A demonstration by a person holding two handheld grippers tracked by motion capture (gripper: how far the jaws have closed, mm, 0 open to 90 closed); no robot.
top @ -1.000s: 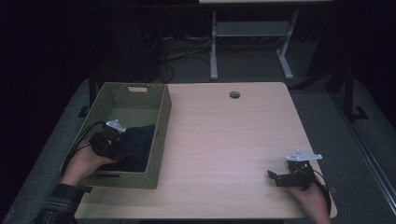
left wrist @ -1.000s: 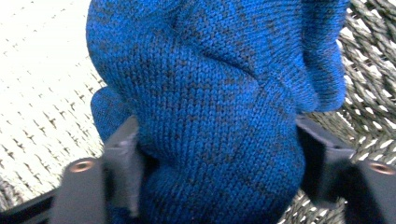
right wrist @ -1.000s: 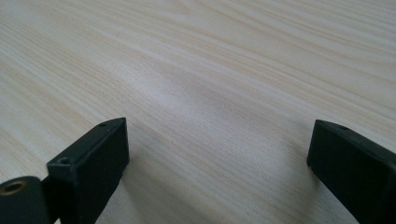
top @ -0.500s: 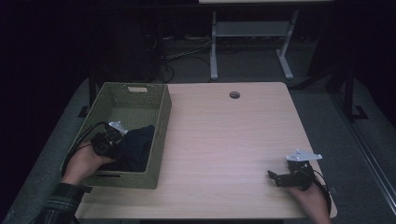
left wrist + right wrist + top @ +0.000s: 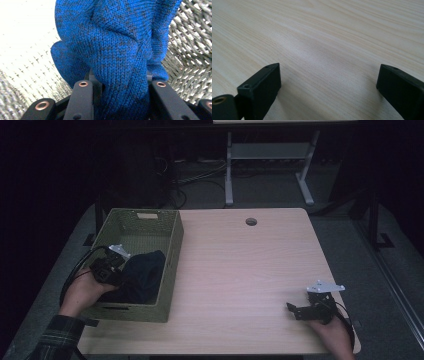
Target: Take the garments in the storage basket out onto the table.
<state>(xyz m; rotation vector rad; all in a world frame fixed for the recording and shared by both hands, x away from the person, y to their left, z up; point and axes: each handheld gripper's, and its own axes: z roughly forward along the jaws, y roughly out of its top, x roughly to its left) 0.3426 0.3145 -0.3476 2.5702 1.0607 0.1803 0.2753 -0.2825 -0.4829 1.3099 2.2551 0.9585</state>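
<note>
At about nine o'clock on the wooden table, seen from the high view, a woven green basket stands near the left edge, and a dark blue knitted garment lies bunched in its near half. From roughly eight o'clock the person's left hand reaches over the basket's left wall, carrying the left gripper down into the basket and onto the garment. That gripper's jaws have just been closing, and in the left gripper view a thick fold of the blue knit is pinched between the two black jaws, with the basket's woven wall behind it at three o'clock. Across the bare middle of the table, at around five o'clock near the front right corner, the right hand rests with the right gripper low over the wood, pointing toward nine o'clock. In the right gripper view its jaws stand wide apart over plain tabletop, gripping nothing.
</note>
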